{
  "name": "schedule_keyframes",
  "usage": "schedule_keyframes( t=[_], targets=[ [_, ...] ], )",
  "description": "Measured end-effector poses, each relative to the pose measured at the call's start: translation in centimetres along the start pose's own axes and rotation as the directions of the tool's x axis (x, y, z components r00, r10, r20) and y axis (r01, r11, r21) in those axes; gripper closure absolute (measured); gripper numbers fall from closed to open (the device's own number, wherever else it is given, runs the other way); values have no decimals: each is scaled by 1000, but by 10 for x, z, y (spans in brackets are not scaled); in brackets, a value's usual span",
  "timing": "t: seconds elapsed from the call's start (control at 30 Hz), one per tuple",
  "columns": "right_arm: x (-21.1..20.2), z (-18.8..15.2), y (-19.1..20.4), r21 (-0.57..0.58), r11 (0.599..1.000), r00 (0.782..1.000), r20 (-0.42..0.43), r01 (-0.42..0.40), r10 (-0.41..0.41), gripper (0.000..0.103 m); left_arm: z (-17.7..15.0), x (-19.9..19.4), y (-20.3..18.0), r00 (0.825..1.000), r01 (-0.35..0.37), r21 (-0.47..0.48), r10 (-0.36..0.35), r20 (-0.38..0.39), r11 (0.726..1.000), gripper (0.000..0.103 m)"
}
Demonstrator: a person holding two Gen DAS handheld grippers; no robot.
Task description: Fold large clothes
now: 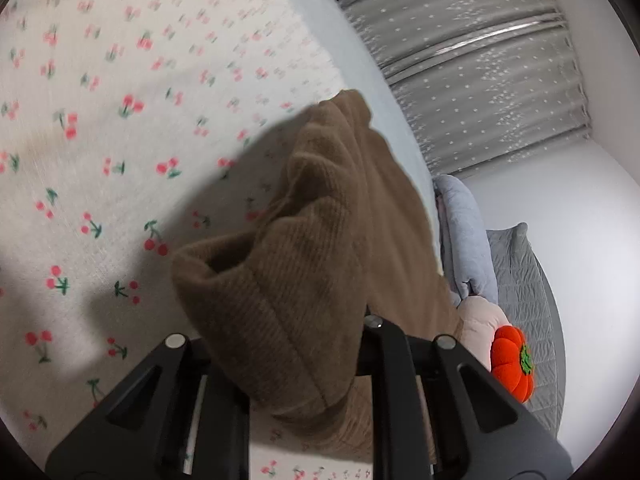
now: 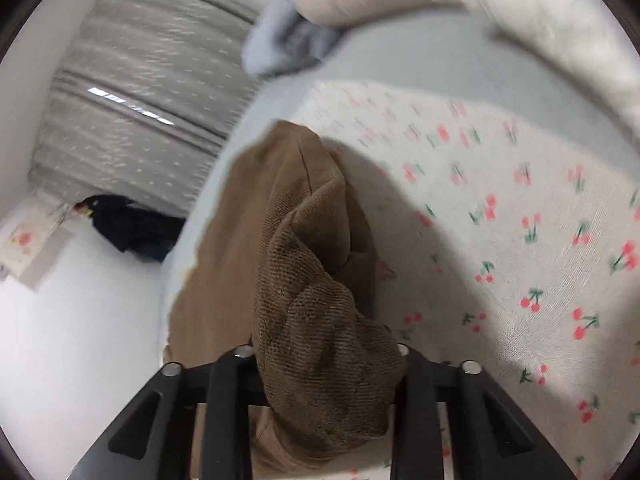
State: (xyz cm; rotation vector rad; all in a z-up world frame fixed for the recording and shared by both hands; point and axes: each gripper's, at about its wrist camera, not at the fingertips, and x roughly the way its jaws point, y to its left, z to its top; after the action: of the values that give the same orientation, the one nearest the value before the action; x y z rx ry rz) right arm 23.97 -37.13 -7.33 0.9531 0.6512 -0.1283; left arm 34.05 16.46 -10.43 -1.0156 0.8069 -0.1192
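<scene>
Left gripper (image 1: 304, 360) and right gripper (image 2: 324, 376) each pinch a bunched edge of the brown knit garment (image 1: 320, 240) — lifted above the cherry-print sheet (image 1: 100, 140). Best practice: keep both grips level, draw the fabric taut, then lower it evenly.

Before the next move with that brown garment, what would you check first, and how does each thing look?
1. Left fingers gripping the brown garment: ok, fabric bunched between them.
2. Right fingers gripping the garment: ok.
3. Garment lifted off the cherry-print sheet: ok, it casts a shadow below.
4. Garment hanging flat: not ok, creased and bunched.
5. Sheet below free for laying it down: ok in what shows.
6. Orange pumpkin toy out of the way: ok, off to the side.
</scene>
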Motion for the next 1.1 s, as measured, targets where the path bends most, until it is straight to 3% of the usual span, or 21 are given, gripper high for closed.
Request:
schedule_keyframes(
  t=[0.2,0.33,0.47,0.5,0.57,0.63,0.7,0.73,0.87,0.93,0.97,1.03,1.1],
  targets=[
    [-62,-5,35,-76,995,998,26,-59,61,80,1,-54,-17,999,36,2,-36,3,999,85],
    [-87,-23,33,-82,995,997,-47,-64,60,80,-17,-94,3,999,33,1,-33,-38,999,85],
    [-84,-45,8,-97,995,993,-115,-17,5,71,-44,-94,44,992,-65,20,66,-111,998,78],
    [-77,-50,-3,-96,995,990,-135,15,-28,67,-46,-88,53,988,-88,0,87,-127,996,72],
    [-61,-59,-32,-66,993,976,-189,99,-109,47,-49,-74,74,982,-132,-43,124,-144,990,59],
    [-53,-63,-51,-42,981,960,-201,189,-194,37,-49,-68,80,989,-77,-53,70,-130,996,45],
    [-64,-64,-49,-51,974,963,-150,219,-224,30,-47,-64,78,991,-16,-35,11,-134,999,31],
    [-72,-65,-41,-82,960,955,-106,269,-277,27,-48,-64,77,991,-5,-32,0,-131,999,29],
    [-94,-72,5,-209,875,899,104,437,-425,27,-48,-61,68,995,-21,-14,20,-98,1000,30],
    [-101,-82,27,-265,832,871,212,488,-443,27,-48,-57,66,996,-37,-4,37,-86,999,51],
    [-103,-90,44,-301,813,862,267,499,-430,27,-49,-55,65,996,-43,1,43,-84,999,55],
    [-100,-106,69,-395,802,888,296,448,-351,27,-51,-54,65,996,-43,-2,42,-75,999,69],
    [-86,-130,98,-536,775,941,233,335,-246,27,-49,-58,61,998,-38,10,38,-53,999,77]
  ],
)
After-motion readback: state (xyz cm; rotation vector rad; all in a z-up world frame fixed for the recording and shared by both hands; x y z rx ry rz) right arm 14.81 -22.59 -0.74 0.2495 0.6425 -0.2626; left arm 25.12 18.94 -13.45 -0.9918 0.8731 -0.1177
